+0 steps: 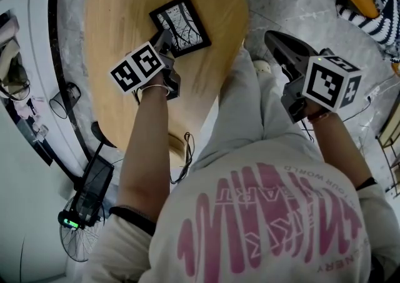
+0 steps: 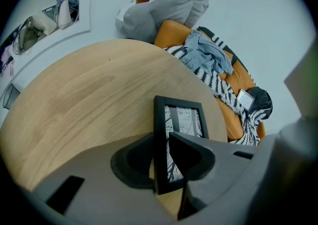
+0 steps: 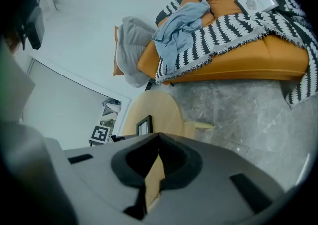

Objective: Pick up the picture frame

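Note:
A black picture frame (image 1: 181, 24) with a black-and-white branch print lies on the round wooden table (image 1: 119, 19). My left gripper (image 1: 167, 39) points steeply down at the frame's near corner. In the left gripper view, the picture frame (image 2: 181, 119) has its left border between the two jaws, and my left gripper (image 2: 160, 137) is shut on that border. My right gripper (image 1: 275, 41) hangs off the table's right side over the floor, jaws together and empty. In the right gripper view, the right gripper (image 3: 158, 135) points toward the table (image 3: 164, 107) and the small, distant frame (image 3: 144, 125).
An orange sofa (image 3: 238, 60) with a striped blanket (image 3: 233, 28), a blue cloth (image 3: 181, 25) and a grey pillow (image 2: 159, 13) stands beyond the table. A floor fan (image 1: 78, 228) sits at the lower left. Grey marble floor (image 1: 294, 0) surrounds the table.

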`<state>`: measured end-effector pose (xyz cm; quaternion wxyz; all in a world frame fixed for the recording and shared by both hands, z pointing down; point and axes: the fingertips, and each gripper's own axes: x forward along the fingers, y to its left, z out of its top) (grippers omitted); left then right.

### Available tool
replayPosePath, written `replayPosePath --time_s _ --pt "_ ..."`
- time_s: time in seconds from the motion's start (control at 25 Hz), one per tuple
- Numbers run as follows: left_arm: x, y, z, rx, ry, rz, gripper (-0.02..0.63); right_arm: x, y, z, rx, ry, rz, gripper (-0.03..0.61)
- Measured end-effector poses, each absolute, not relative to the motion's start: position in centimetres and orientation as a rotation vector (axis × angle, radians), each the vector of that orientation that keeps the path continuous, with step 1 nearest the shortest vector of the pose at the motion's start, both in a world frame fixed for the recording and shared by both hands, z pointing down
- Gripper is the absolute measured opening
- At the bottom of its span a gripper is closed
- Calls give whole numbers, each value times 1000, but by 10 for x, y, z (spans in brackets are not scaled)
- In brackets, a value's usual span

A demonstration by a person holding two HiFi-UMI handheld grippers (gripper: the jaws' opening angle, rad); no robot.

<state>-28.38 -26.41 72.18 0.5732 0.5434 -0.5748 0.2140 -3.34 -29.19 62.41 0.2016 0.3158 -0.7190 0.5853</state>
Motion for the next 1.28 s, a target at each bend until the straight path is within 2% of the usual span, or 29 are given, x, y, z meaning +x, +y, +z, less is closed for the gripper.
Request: replayPosePath --time_s 0.32,1.28 --pt "-289 -260 722 1235 -1410 456 72 -29 -285 617 884 -2016 1633 5" --pt "-278 -234 696 1236 -1408 467 69 -19 -263 565 915 -2077 1563 5"
